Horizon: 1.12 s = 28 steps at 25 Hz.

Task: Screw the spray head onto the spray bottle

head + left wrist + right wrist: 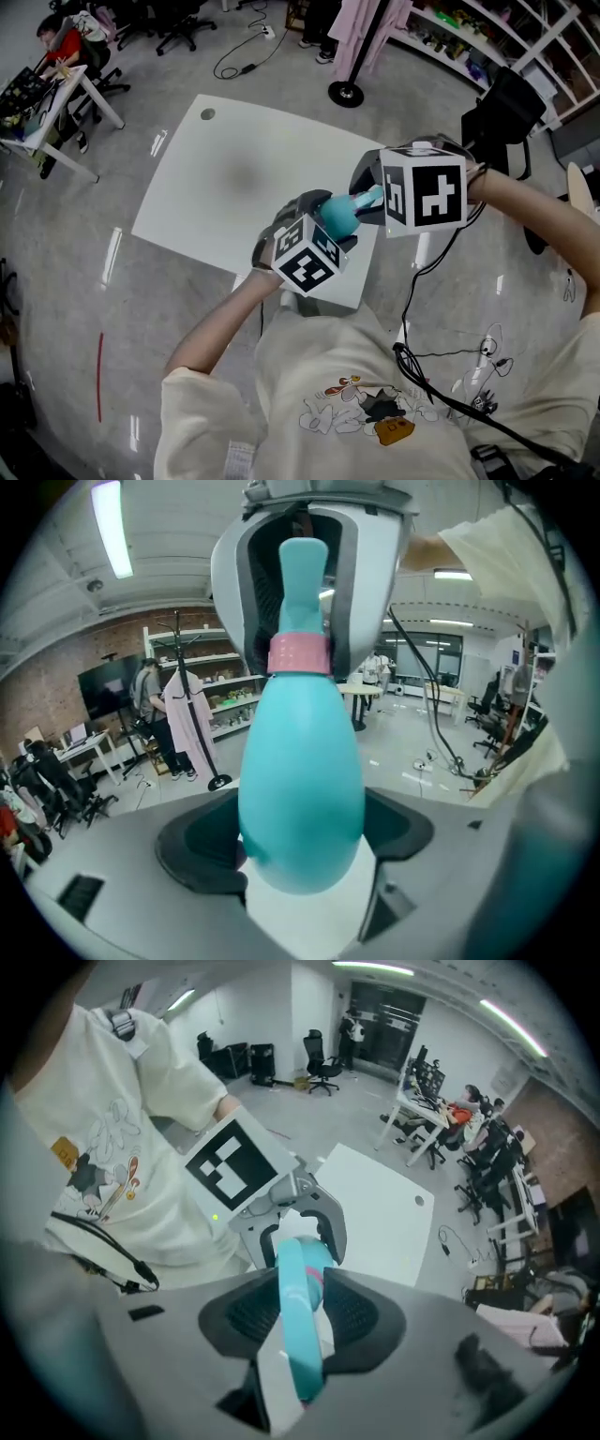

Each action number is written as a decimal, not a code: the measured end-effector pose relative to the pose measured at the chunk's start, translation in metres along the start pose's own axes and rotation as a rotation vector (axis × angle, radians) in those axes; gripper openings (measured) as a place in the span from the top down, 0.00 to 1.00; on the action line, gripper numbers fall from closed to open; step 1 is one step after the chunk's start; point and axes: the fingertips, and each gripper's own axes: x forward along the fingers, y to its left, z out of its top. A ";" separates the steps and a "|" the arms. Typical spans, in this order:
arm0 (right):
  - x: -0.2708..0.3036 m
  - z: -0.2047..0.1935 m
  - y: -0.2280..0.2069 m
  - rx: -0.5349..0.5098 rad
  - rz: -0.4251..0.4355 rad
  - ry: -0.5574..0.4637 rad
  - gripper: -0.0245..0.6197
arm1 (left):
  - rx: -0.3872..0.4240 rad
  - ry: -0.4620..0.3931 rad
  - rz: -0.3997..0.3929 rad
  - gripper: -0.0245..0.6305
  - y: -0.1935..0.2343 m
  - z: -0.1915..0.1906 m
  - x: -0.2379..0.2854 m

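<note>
Two hand-held grippers meet in the air over the near edge of a white rectangular table (234,187), in front of the person's chest. The left gripper (302,841) has its dark padded jaws closed on the rounded lower body of a teal, egg-shaped plastic spray bottle (300,780); the pads press against both sides of the bulge, and the bottle fills the gap between them.

The right gripper (302,1309) comes in from the opposite end. Its ribbed black pads stand partway apart, clamped on the slim teal plastic spray head (298,1335), which runs lengthwise between them. In the left gripper view, the right gripper's grey and white jaws frame that head on both sides.

Bottle and head lie in one line, joined at a pink ring-shaped collar (298,655) around the neck. How far the head is threaded on cannot be told.

From the head view, the bottle lies tilted between the two black-and-white marker cubes, its fat end toward the left gripper and its narrow end toward the right one. It touches neither the table nor the glossy grey floor (141,309).

The person wears a cream short-sleeved T-shirt (347,394) with a cartoon print. A thin black cable (413,291) hangs down below the right gripper.
</note>
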 end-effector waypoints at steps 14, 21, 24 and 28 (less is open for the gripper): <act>-0.009 0.002 -0.033 0.518 -0.048 -0.145 0.75 | -0.059 0.003 0.558 0.37 0.048 0.004 -0.008; -0.005 0.004 -0.033 0.638 -0.042 -0.192 0.75 | -0.062 0.010 0.580 0.37 0.048 -0.003 -0.009; -0.003 -0.003 -0.027 0.551 -0.055 -0.146 0.75 | -0.074 -0.003 0.495 0.37 0.041 -0.001 -0.003; -0.008 -0.005 -0.027 0.524 -0.057 -0.146 0.71 | -0.054 0.016 0.455 0.37 0.047 -0.007 -0.001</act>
